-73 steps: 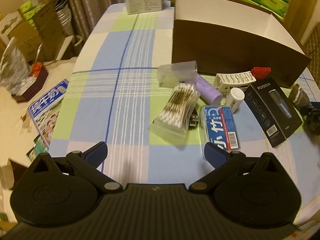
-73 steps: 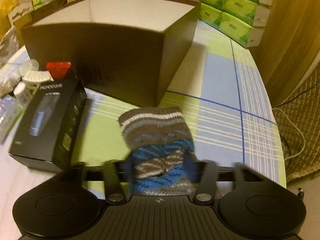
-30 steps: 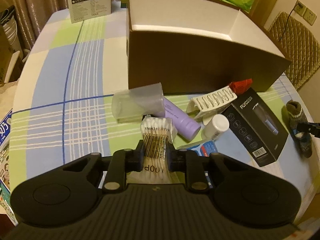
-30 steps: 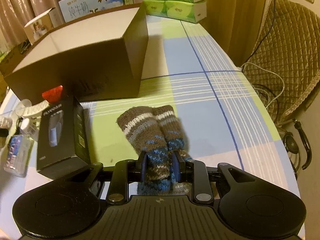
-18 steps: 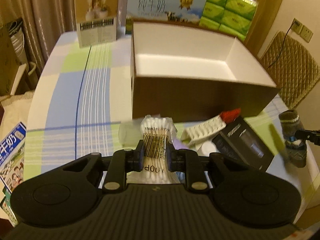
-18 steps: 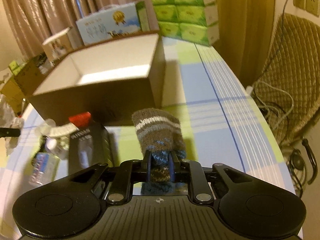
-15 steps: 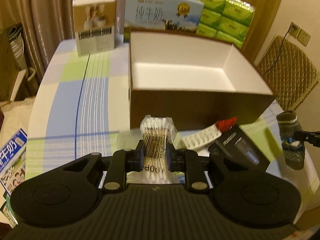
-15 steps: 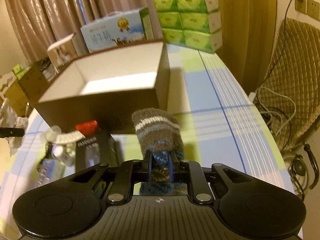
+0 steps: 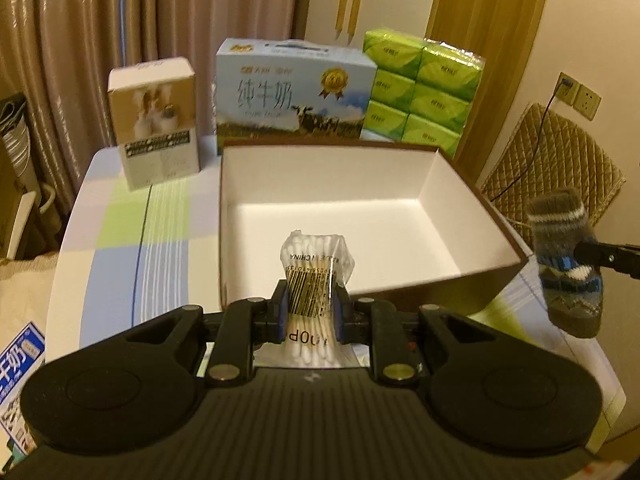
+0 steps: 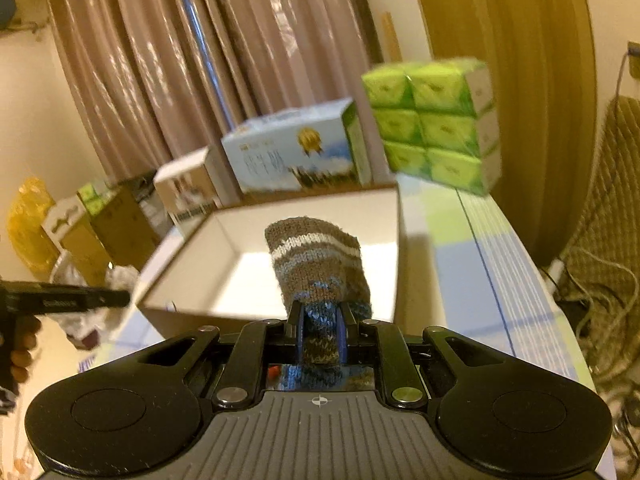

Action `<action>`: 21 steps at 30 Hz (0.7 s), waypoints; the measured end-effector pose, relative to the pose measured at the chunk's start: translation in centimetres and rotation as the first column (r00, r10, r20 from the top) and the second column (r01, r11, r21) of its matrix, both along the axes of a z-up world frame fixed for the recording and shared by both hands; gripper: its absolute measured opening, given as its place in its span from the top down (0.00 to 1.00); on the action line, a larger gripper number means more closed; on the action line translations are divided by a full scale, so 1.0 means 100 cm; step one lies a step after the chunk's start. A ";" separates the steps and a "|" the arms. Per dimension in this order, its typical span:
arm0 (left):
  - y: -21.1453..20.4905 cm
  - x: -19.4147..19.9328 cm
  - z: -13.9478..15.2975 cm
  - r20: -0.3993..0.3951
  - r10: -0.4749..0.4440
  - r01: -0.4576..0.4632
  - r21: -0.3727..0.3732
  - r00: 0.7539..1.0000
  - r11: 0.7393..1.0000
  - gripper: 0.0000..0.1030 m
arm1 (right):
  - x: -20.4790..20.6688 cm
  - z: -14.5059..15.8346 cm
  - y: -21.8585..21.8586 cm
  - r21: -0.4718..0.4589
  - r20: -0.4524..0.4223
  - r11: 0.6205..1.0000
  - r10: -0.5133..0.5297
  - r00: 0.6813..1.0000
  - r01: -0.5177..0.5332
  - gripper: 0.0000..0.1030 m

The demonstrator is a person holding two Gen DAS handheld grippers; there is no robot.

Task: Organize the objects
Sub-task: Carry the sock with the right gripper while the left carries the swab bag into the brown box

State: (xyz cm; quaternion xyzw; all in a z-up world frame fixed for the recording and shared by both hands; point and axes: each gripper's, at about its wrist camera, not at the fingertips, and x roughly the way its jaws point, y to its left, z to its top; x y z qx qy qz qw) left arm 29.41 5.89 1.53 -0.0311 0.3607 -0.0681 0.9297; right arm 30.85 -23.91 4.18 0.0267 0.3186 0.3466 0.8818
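My left gripper (image 9: 310,307) is shut on a clear bag of cotton swabs (image 9: 316,258), held in the air in front of the open brown box (image 9: 486,206) with its white inside. My right gripper (image 10: 319,330) is shut on a striped brown and blue knitted sock (image 10: 316,256), lifted near the box (image 10: 396,216). In the left wrist view the same sock (image 9: 566,258) hangs at the right edge from the right gripper's fingers (image 9: 608,258). The left gripper's side (image 10: 64,300) shows at the left edge of the right wrist view. Nothing lies inside the box.
Behind the box stand a blue milk carton case (image 9: 294,92), stacked green tissue packs (image 9: 424,88) and a small beige box (image 9: 154,120). The checked tablecloth (image 9: 120,240) covers the table. A quilted chair (image 9: 560,160) stands right, curtains behind. A person's hand (image 10: 18,350) holds the left gripper.
Both grippers have risen from the table with their loads, the swab bag and the sock. The views have tilted up, so the box's inside and the items behind it now show.
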 end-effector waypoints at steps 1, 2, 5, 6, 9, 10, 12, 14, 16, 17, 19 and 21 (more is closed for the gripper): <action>-0.001 0.004 0.001 0.004 -0.001 0.001 0.001 1.000 1.000 0.83 | 0.003 0.002 0.004 0.003 0.009 1.000 0.003 1.000 -0.003 0.88; -0.003 0.009 0.003 0.008 -0.004 0.004 0.000 1.000 1.000 0.83 | 0.006 0.004 0.007 0.005 0.017 1.000 0.005 1.000 -0.005 0.88; -0.007 0.021 0.007 0.019 -0.009 0.009 0.001 1.000 1.000 0.83 | 0.014 0.006 0.016 0.016 0.025 1.000 0.015 1.000 -0.015 0.88; -0.008 0.024 0.008 0.023 -0.011 0.011 0.002 1.000 1.000 0.83 | 0.018 0.007 0.020 0.018 0.027 1.000 0.019 0.999 -0.019 0.88; -0.011 0.035 0.010 0.030 -0.011 0.011 0.005 0.999 1.000 0.83 | 0.027 0.005 0.029 0.022 0.030 0.999 0.024 0.999 -0.025 0.88; -0.012 0.038 0.010 0.032 -0.010 0.010 0.005 0.999 1.000 0.83 | 0.031 0.005 0.032 0.023 0.031 0.999 0.025 0.999 -0.026 0.88; -0.013 0.047 0.011 0.031 -0.008 0.007 0.008 0.999 1.000 0.83 | 0.037 0.003 0.039 0.022 0.033 0.999 0.028 0.999 -0.029 0.88; -0.015 0.055 0.010 0.029 -0.009 0.008 0.009 1.000 1.000 0.83 | 0.046 0.001 0.046 0.014 0.037 0.999 0.029 0.999 -0.029 0.88; -0.016 0.062 0.009 0.025 -0.008 0.008 0.014 1.000 1.000 0.83 | 0.053 -0.001 0.052 0.006 0.037 1.000 0.027 0.999 -0.027 0.88; -0.016 0.066 0.007 0.020 -0.006 0.006 0.015 1.000 1.000 0.83 | 0.057 -0.002 0.054 0.003 0.034 1.000 0.025 0.999 -0.026 0.88; -0.017 0.073 0.005 0.014 -0.005 0.005 0.019 1.000 1.000 0.83 | 0.065 -0.006 0.058 -0.002 0.033 1.000 0.023 0.999 -0.023 0.88; -0.018 0.080 0.003 0.005 -0.003 0.003 0.025 1.000 1.000 0.83 | 0.072 -0.010 0.062 -0.016 0.031 1.000 0.020 0.999 -0.019 0.88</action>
